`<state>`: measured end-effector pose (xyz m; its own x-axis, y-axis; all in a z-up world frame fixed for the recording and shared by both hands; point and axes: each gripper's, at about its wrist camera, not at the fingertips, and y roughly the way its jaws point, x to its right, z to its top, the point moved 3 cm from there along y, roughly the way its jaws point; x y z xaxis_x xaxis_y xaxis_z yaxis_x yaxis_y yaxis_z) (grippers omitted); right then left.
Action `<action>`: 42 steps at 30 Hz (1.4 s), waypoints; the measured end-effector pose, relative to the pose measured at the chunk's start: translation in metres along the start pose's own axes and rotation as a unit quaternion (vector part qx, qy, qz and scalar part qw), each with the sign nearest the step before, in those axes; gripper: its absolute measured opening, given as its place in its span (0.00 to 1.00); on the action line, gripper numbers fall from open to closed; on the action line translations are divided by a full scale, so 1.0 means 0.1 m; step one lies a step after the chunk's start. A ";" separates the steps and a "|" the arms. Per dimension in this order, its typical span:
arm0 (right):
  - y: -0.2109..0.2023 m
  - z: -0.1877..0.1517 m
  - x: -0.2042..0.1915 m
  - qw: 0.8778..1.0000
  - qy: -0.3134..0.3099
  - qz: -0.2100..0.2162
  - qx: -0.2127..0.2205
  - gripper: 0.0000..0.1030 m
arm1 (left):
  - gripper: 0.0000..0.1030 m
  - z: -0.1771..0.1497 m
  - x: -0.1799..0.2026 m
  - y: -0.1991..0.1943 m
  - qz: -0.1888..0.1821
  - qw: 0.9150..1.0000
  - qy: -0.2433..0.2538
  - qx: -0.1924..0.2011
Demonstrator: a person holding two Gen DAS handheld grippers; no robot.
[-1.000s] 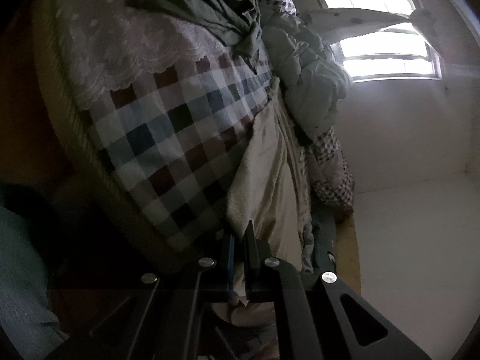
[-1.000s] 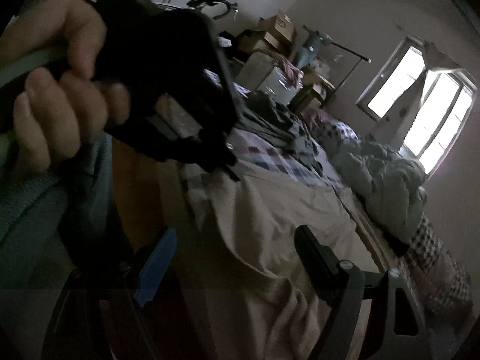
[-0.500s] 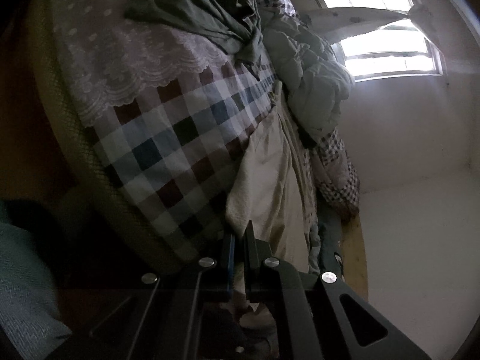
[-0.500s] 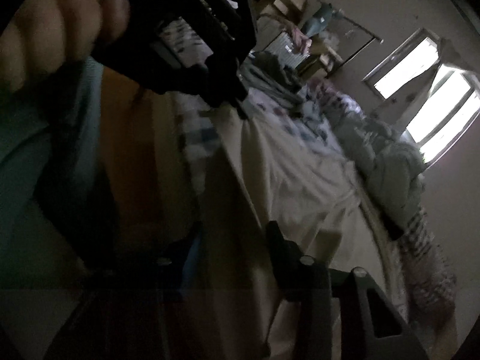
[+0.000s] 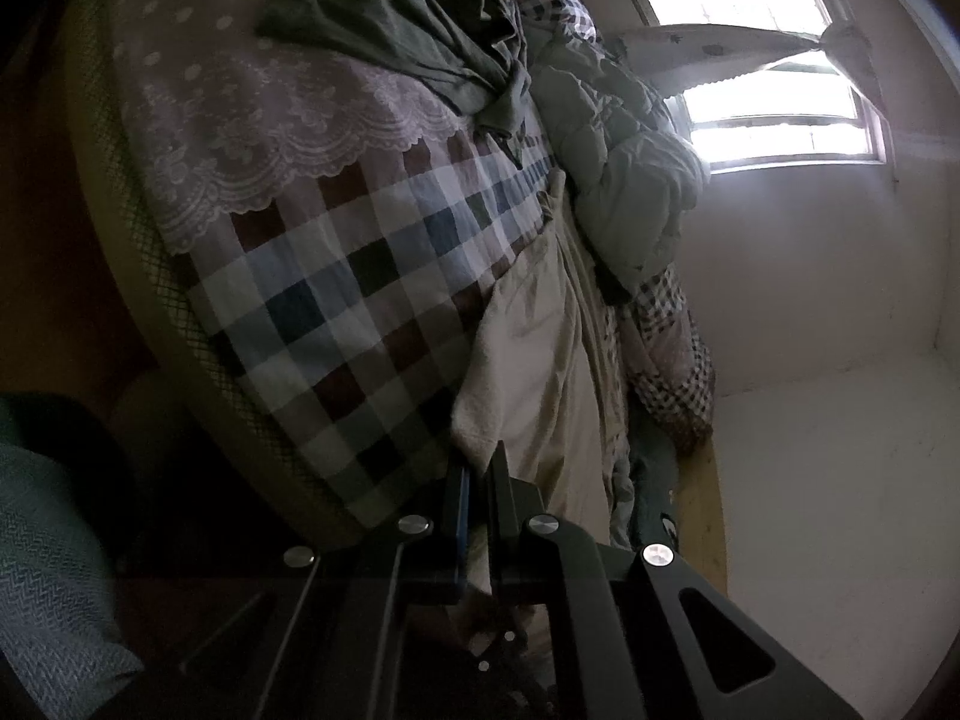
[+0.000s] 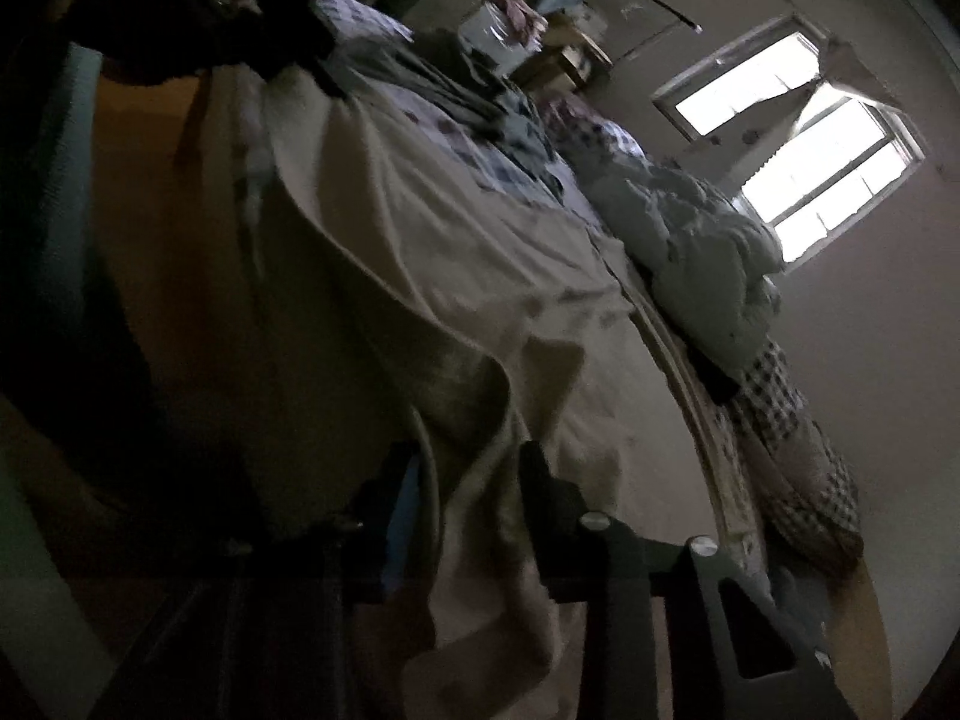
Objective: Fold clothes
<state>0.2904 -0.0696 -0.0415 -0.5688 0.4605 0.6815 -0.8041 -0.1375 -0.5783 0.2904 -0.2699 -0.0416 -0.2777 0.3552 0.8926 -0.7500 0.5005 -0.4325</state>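
Note:
A cream garment (image 5: 540, 360) lies along the checked bed cover (image 5: 336, 300), stretched toward me. My left gripper (image 5: 477, 468) is shut on the garment's near edge, which is pinched between its two fingers. In the right wrist view the same cream garment (image 6: 456, 252) drapes off the bed edge, and a bunch of it passes between the fingers of my right gripper (image 6: 468, 468), which have closed in around the cloth. The left gripper (image 6: 252, 18) shows dark at the top left, at the garment's other corner.
A dark green garment (image 5: 390, 30) lies on a lace cover (image 5: 240, 108) farther up the bed. A pale green quilt (image 5: 618, 168) is heaped along the wall side. A bright window (image 5: 762, 78) is behind. Boxes and a rack (image 6: 522, 18) stand past the bed.
My right gripper has moved in onto the garment's hanging edge and its fingers have narrowed from wide open to around the cloth. The left gripper has kept its grip, shifting only slightly.

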 end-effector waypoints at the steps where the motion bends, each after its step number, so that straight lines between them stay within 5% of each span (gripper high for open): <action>1: 0.03 -0.02 0.01 1.000 0.001 0.002 -0.010 0.21 | 0.03 0.00 0.00 0.00 0.000 1.000 -0.001 0.001; 4: 0.07 -0.09 0.03 0.999 0.001 0.016 -0.029 0.03 | 0.03 0.02 -0.02 -0.01 -0.002 1.000 -0.008 0.005; 17: -0.35 -0.33 0.04 0.997 0.017 0.065 -0.041 0.01 | 0.03 0.06 -0.04 -0.04 -0.008 1.000 -0.017 0.014; 23: -0.31 -0.08 0.29 0.996 0.086 0.038 0.000 0.08 | 0.03 0.07 -0.03 -0.03 -0.008 1.000 -0.011 0.013; 28: -0.11 0.05 0.29 0.992 0.112 0.053 -0.011 0.26 | 0.03 0.07 -0.03 -0.03 -0.011 1.000 -0.012 0.013; 31: -0.05 0.08 0.24 0.992 0.114 0.051 -0.015 0.26 | 0.03 0.08 -0.03 -0.03 -0.014 1.000 -0.014 0.014; 33: 0.00 0.08 0.21 0.993 0.109 0.045 -0.020 0.22 | 0.03 0.09 -0.04 -0.04 -0.018 1.000 -0.019 0.016; 35: 0.00 0.06 0.21 0.993 0.107 0.046 -0.028 0.01 | 0.03 0.11 -0.05 -0.05 -0.023 0.999 -0.024 0.018; 42: -0.26 -0.06 0.02 0.996 0.052 0.071 -0.025 0.00 | 0.03 0.13 -0.04 -0.08 -0.032 0.999 -0.026 0.023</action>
<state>0.3116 -0.0603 -0.0275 -0.6534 0.5287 0.5418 -0.7055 -0.1656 -0.6891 0.2899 -0.2856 -0.0401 -0.2586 0.2809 0.9242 -0.7934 0.4840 -0.3691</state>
